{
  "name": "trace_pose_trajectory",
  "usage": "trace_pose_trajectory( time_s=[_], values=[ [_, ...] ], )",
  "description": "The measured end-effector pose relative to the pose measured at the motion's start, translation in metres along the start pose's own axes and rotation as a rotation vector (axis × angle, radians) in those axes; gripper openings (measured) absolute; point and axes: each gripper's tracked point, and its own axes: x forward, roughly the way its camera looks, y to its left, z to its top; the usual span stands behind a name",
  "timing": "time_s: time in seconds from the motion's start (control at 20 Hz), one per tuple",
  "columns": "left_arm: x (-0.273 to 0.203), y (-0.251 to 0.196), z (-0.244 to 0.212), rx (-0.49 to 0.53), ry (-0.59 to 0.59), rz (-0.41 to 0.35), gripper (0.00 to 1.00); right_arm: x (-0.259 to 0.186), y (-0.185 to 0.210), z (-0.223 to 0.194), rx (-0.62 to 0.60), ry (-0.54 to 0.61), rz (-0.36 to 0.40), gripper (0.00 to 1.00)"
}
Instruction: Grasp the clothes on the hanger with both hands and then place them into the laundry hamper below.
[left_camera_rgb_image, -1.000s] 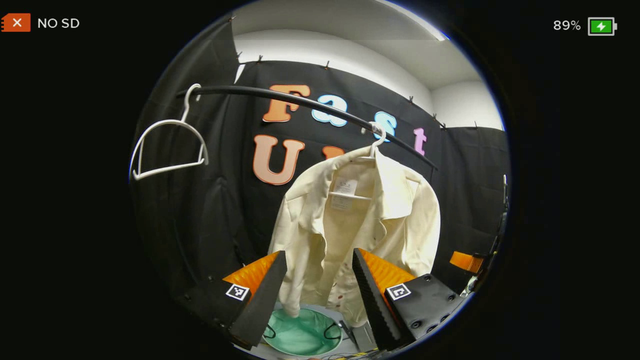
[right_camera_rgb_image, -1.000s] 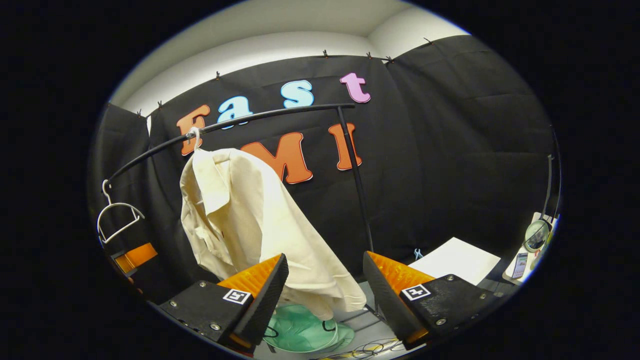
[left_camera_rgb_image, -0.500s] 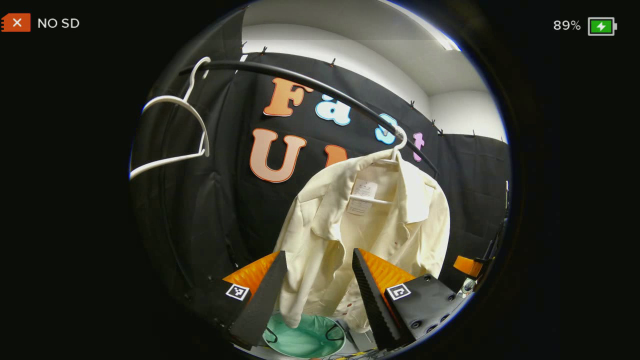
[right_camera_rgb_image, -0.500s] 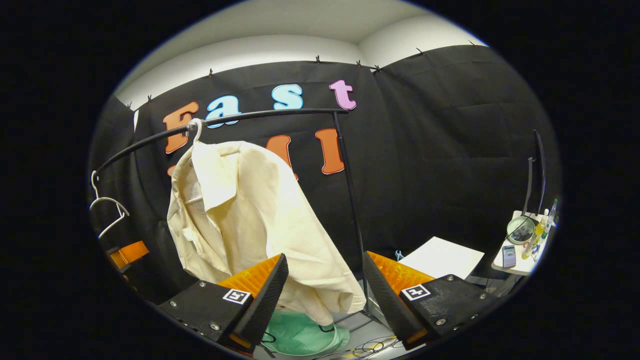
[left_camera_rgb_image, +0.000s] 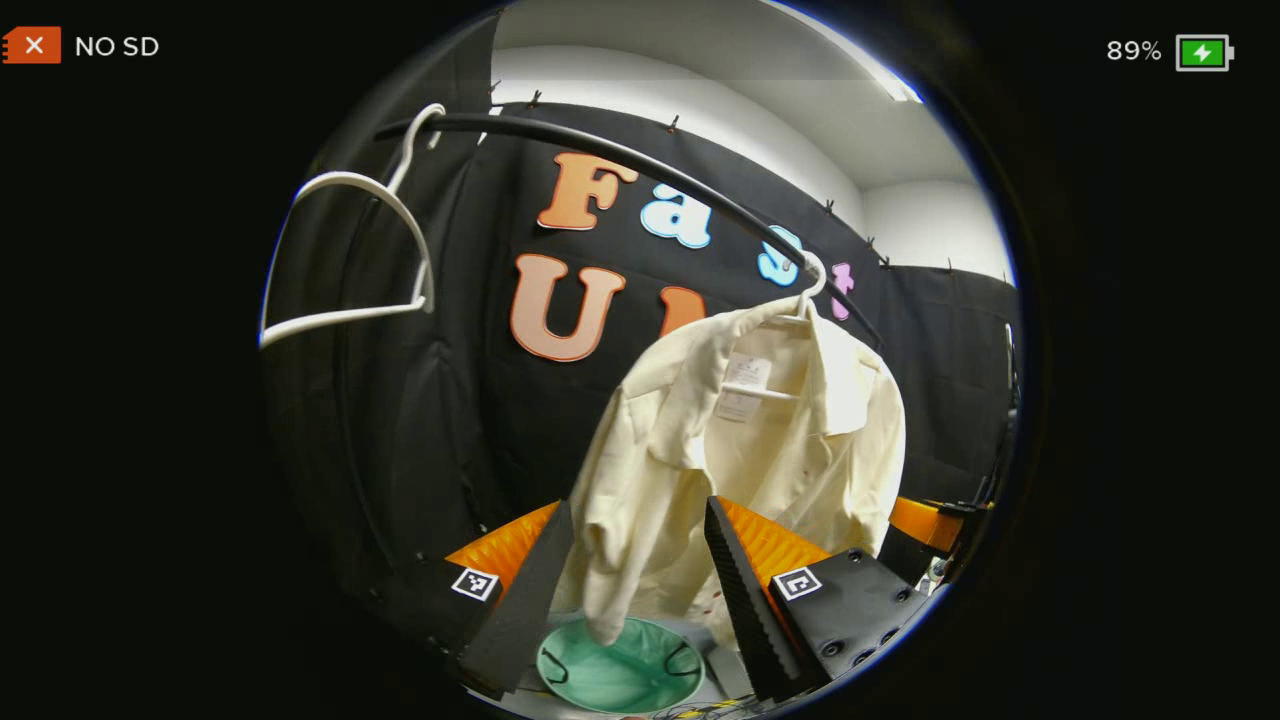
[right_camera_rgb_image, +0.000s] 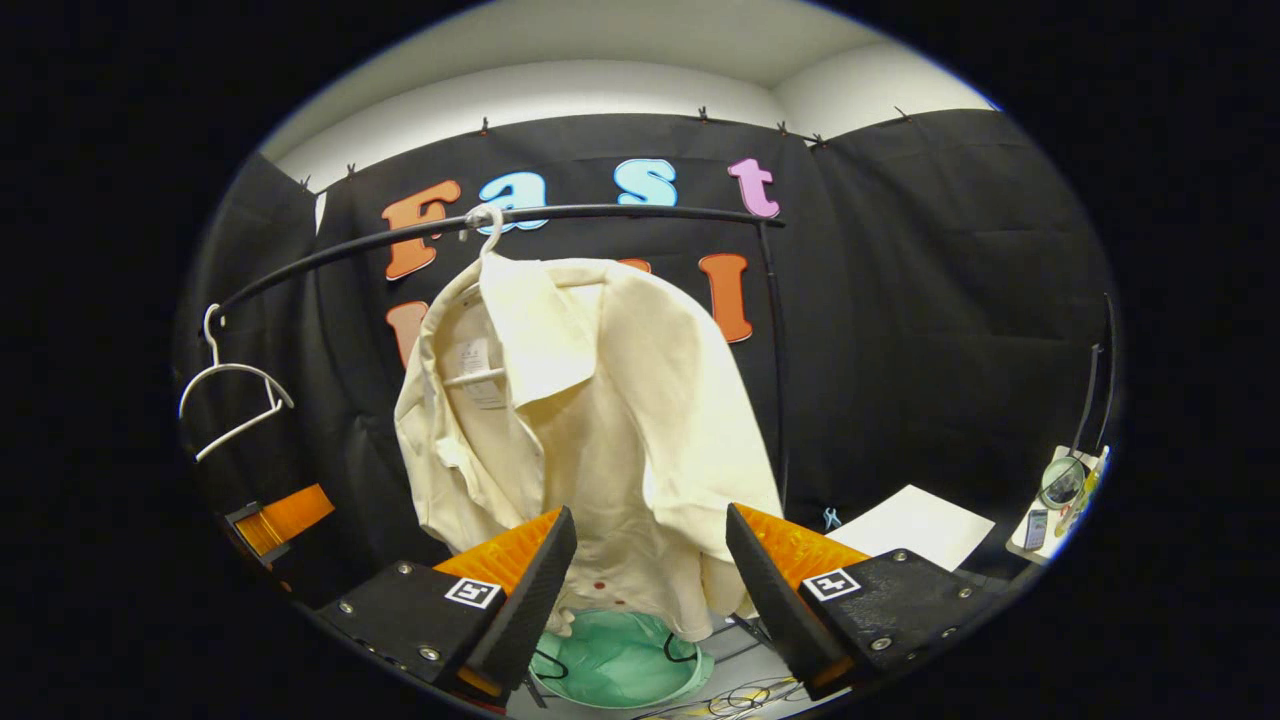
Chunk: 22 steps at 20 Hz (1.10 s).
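A cream shirt (left_camera_rgb_image: 760, 450) (right_camera_rgb_image: 590, 420) hangs on a white hanger (left_camera_rgb_image: 808, 290) (right_camera_rgb_image: 488, 232) hooked over a curved black rail (left_camera_rgb_image: 620, 160) (right_camera_rgb_image: 560, 215). Its collar is open, a label shows inside the neck, and one sleeve droops lower than the rest. A few small red spots mark the fabric near the hem. Directly below it on the floor stands a green laundry hamper (left_camera_rgb_image: 620, 672) (right_camera_rgb_image: 620, 665) with black handles; in the left gripper view the sleeve end dangles at the hamper's far rim, though contact cannot be told.

The left tongs (left_camera_rgb_image: 640, 590) are spread apart, with the lower shirt showing between the two black fingers; nothing is pinched. The right tongs (right_camera_rgb_image: 648, 590) are likewise spread apart in front of the shirt's hem, holding nothing. Whether either finger touches the cloth cannot be told. In the right gripper view an orange part of the other tongs shows at the far left; in the left gripper view an orange part shows at the far right.

Farther left on the rail hangs an empty white hanger (left_camera_rgb_image: 345, 250) (right_camera_rgb_image: 232, 395). To the right, beyond the rail's upright post (right_camera_rgb_image: 775, 340), lies a white sheet (right_camera_rgb_image: 915, 525), and a small stand with bottles and a round mirror (right_camera_rgb_image: 1062, 482) sits at the far right. Cables (right_camera_rgb_image: 740, 700) trail over the floor near the hamper.
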Motion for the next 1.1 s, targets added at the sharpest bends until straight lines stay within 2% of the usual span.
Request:
trace_pose_trajectory(
  time_s=[0.2,0.45,0.9,1.1],
  values=[
    [-0.007,0.010,-0.006,-0.024,0.021,-0.001,0.81,0.028,0.042,0.007,-0.020,-0.013,0.054,0.94],
    [-0.004,0.015,-0.006,-0.007,0.019,-0.001,0.81,0.072,0.076,0.018,-0.069,-0.027,0.074,0.94],
    [-0.005,0.025,-0.015,0.009,0.039,0.006,0.81,0.156,0.083,0.016,-0.089,0.025,-0.039,0.92],
    [-0.004,0.031,-0.014,0.008,0.039,0.019,0.81,0.169,0.075,0.014,-0.081,0.038,-0.065,0.76]
  ],
)
